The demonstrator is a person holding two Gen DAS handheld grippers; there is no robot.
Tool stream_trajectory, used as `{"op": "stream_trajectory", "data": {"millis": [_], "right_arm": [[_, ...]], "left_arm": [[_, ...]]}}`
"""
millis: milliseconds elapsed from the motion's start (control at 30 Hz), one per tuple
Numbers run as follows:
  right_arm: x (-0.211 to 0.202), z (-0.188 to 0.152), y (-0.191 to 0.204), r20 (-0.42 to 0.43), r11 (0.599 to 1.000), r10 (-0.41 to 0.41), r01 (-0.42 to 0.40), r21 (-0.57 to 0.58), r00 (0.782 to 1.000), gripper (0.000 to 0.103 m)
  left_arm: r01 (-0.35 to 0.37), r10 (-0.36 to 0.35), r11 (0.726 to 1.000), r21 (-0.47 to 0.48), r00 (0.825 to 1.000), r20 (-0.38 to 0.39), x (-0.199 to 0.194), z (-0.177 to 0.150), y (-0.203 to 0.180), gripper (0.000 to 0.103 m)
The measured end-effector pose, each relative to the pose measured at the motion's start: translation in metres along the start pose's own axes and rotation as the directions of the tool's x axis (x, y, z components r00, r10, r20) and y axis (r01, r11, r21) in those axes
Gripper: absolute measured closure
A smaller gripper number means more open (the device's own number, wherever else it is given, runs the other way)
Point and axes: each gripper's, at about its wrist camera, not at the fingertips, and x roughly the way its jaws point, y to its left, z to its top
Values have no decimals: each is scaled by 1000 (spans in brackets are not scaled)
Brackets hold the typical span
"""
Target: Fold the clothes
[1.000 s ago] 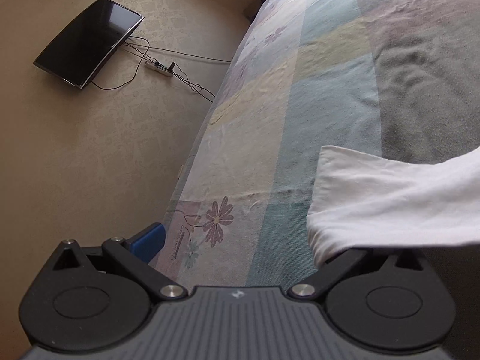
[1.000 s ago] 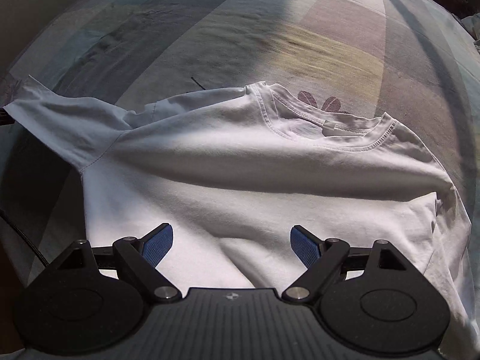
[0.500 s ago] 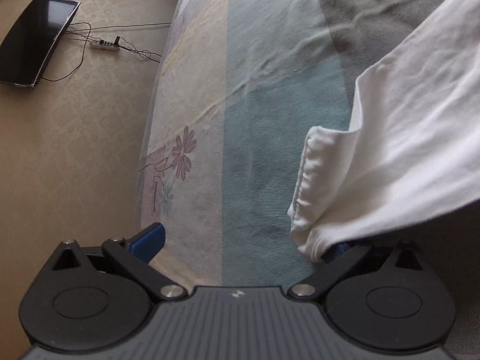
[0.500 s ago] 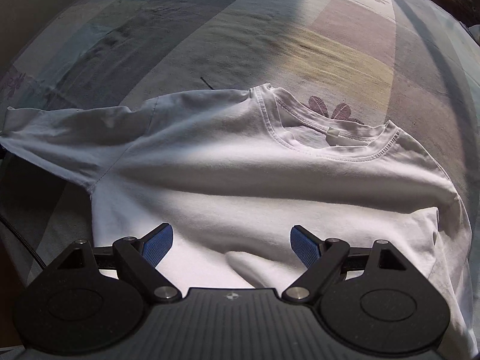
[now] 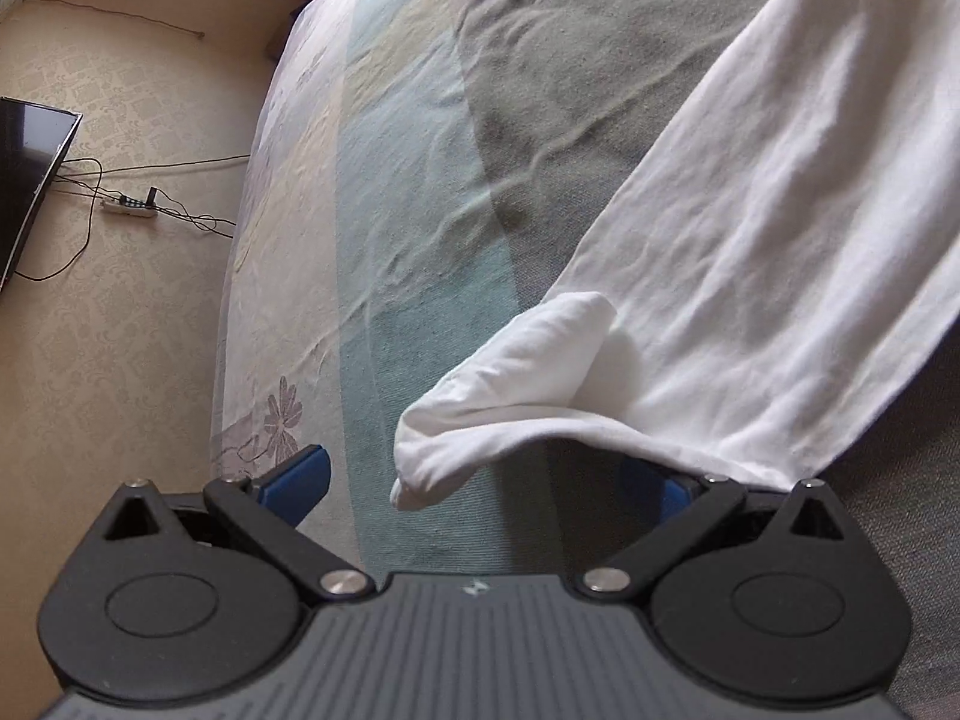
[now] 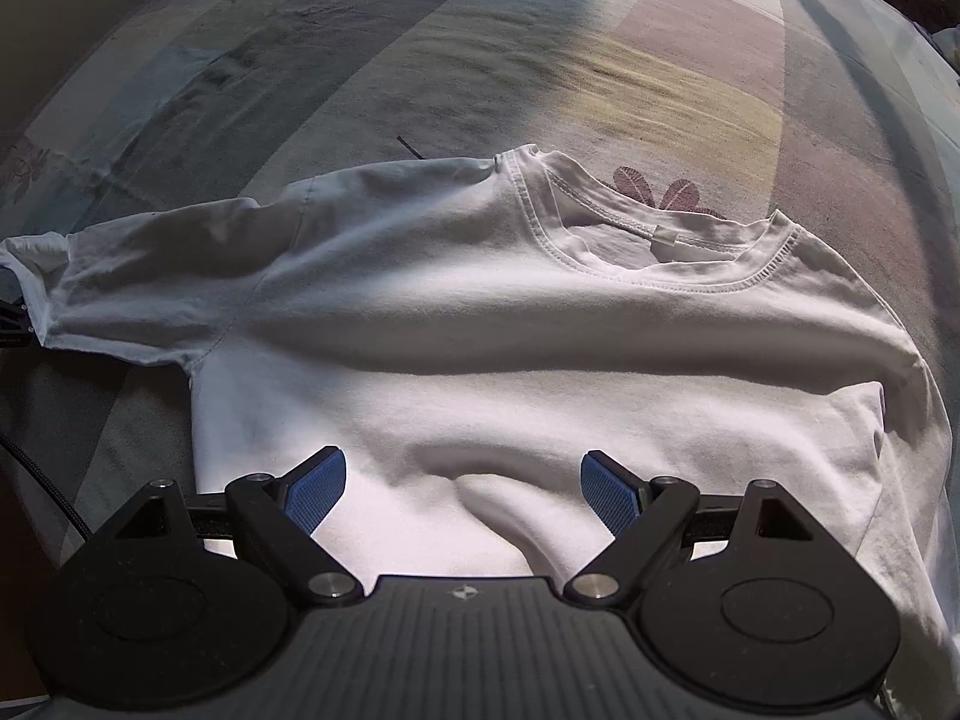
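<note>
Left wrist view: the left gripper [image 5: 489,483] stands with its jaws spread wide, yet the sleeve [image 5: 690,324] of the white shirt drapes over its right finger [image 5: 663,489], so it is carried hooked, not pinched. Over the last second that sleeve has gone from lying low by the finger to hanging in a long raised band, its cuff curled under, and the camera has swung to look along the bed [image 5: 420,228]. I judge a sleeve fold toward the shirt body is in hand, though the loose hold could let the cloth slide off. Beyond the sleeve, off the bed's left edge, this view alone shows floor, a power strip [image 5: 129,207] and a dark screen [image 5: 24,180]. The right wrist view alone shows the whole shirt [image 6: 480,324] flat on the bed, collar [image 6: 660,240] away from the camera, its other sleeve already folded in at the right, while the right gripper [image 6: 462,489] hovers released over the hem, as it did before.
</note>
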Motion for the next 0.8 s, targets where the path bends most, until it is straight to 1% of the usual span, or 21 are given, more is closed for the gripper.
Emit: {"op": "stream_trajectory", "data": {"millis": [67,167,233,267,300,400,467,500,533,567,600,633,667,733,767,800], "right_arm": [[-1,-2,-3,0,1000,-6,6,3,1000,14],[-1,-5,-10,-10,1000,-13,13,28,1000,14],[-1,-7,-13,-14,999,-14,15,42,1000,14],[0,-8,-15,-16,999,-16,16,45,1000,14],[0,-10,-15,-17,999,-18,18,47,1000,14],[3,-11,-15,-19,999,-16,17,47,1000,14],[4,-11,-12,-16,999,-9,10,49,1000,14],[5,-10,-11,-14,999,-7,8,46,1000,14],[6,-9,-10,-10,999,-7,8,40,1000,14],[6,-7,-8,-6,999,-7,7,34,1000,14],[7,-4,-9,1,1000,-8,8,22,1000,14],[8,1,-11,11,1000,-10,10,6,1000,14],[9,6,-13,21,1000,-11,12,-11,1000,14],[11,16,-17,41,999,-14,16,-43,999,14],[12,21,-19,51,998,-15,18,-59,999,15],[13,26,-21,61,997,-16,21,-74,998,18]], "left_arm": [[2,-5,999,-45,998,-55,0,-9,5,1],[3,-24,991,-135,988,-150,0,-25,18,1],[-4,-29,983,-183,983,-179,-4,-32,29,1],[-9,-29,978,-209,984,-177,-8,-32,36,1],[-13,-29,972,-235,984,-174,-12,-32,42,1],[5,-43,951,-310,992,-117,-25,-19,58,1],[62,-83,927,-370,996,-41,-31,2,66,1],[100,-110,915,-390,994,-3,-33,14,67,1],[155,-148,902,-403,988,47,-35,29,65,1],[210,-187,887,-412,978,98,-37,44,63,1],[269,-227,874,-405,962,149,-41,60,58,1],[329,-271,861,-387,942,199,-46,75,51,1],[389,-315,846,-365,917,247,-51,89,43,1],[496,-400,813,-304,856,326,-61,117,26,1],[539,-438,799,-268,826,355,-67,129,16,1],[568,-464,789,-234,801,378,-72,137,7,1]]}}
